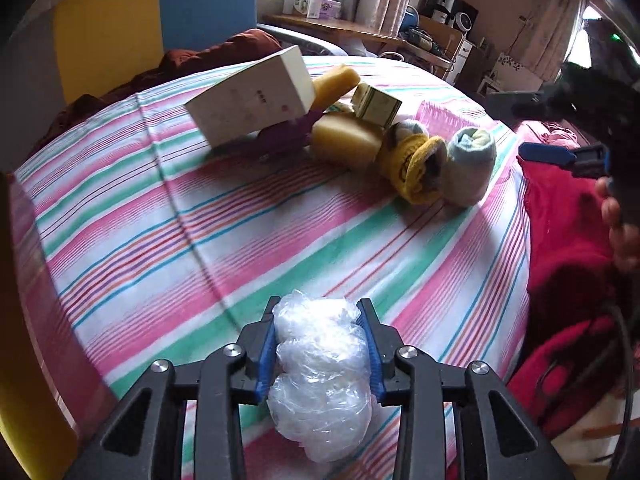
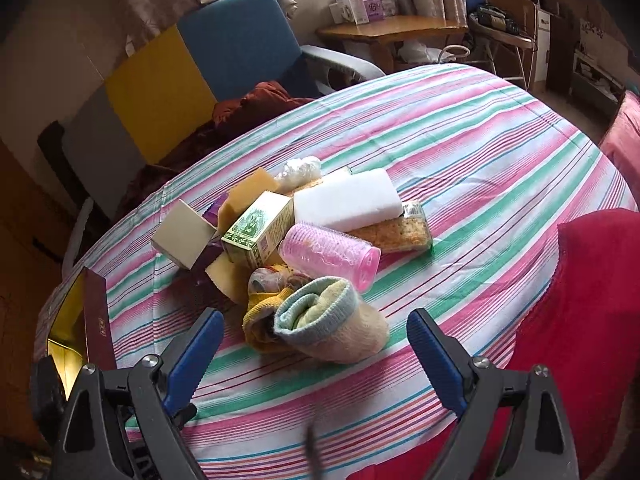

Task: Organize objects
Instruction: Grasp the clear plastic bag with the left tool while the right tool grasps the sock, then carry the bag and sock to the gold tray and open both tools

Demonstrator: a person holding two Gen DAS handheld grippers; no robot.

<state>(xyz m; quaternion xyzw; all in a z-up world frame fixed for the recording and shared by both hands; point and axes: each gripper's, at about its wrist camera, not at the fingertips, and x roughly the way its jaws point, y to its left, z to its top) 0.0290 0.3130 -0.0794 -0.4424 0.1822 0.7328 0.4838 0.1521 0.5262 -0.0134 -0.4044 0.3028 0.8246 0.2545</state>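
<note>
My left gripper is shut on a crumpled clear plastic bag and holds it above the striped bedsheet. A pile lies further on: a white box, yellow sponges, a green tea box, a yellow sock and a pale blue sock roll. My right gripper is open just in front of the blue sock roll. Behind it lie a pink hair roller, the green tea box, a white foam block and a snack packet.
A dark red open box with a gold inside sits at the bed's left edge. A red blanket covers the right side. A blue and yellow chair and a wooden table stand behind the bed.
</note>
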